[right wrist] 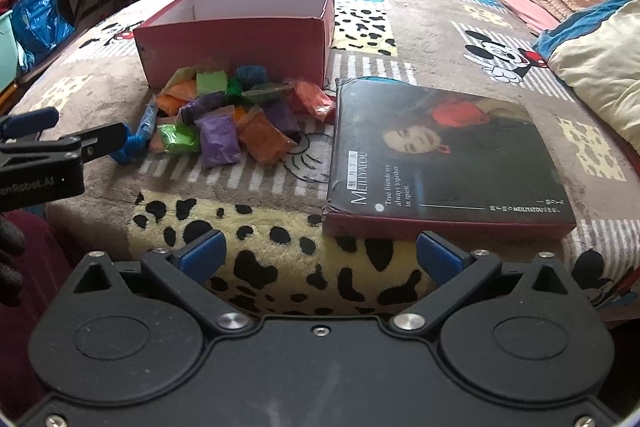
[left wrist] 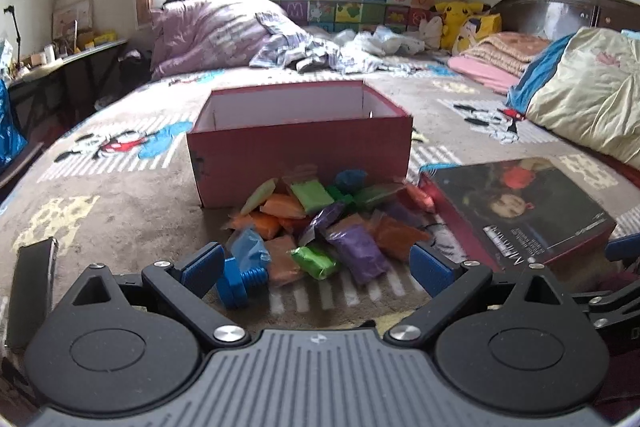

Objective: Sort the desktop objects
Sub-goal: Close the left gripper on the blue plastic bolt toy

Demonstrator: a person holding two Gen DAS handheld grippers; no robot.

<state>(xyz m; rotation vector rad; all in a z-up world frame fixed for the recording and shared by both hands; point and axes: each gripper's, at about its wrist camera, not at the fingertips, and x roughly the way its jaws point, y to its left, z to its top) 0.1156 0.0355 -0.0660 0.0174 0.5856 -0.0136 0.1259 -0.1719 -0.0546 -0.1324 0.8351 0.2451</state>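
Note:
A pile of small clay packets (left wrist: 320, 223) (right wrist: 228, 115), orange, purple and green, lies on the bed in front of an open red box (left wrist: 300, 151) (right wrist: 240, 39) whose white inside looks empty. A blue plastic bolt (left wrist: 236, 281) (right wrist: 134, 143) lies at the pile's near left, beside my left gripper's left finger. My left gripper (left wrist: 316, 269) is open, low over the near edge of the pile. My right gripper (right wrist: 318, 259) is open over the spotted blanket, just short of the box lid (right wrist: 436, 155) (left wrist: 520, 207) with a portrait print.
The bed carries a cartoon-print blanket (right wrist: 400, 39), a lilac quilt (left wrist: 208, 31), pillows (left wrist: 588, 91) at the right and plush toys (left wrist: 460, 15) at the back. A black phone-like slab (left wrist: 32, 287) lies at the near left. A cluttered desk (left wrist: 60, 63) stands left of the bed.

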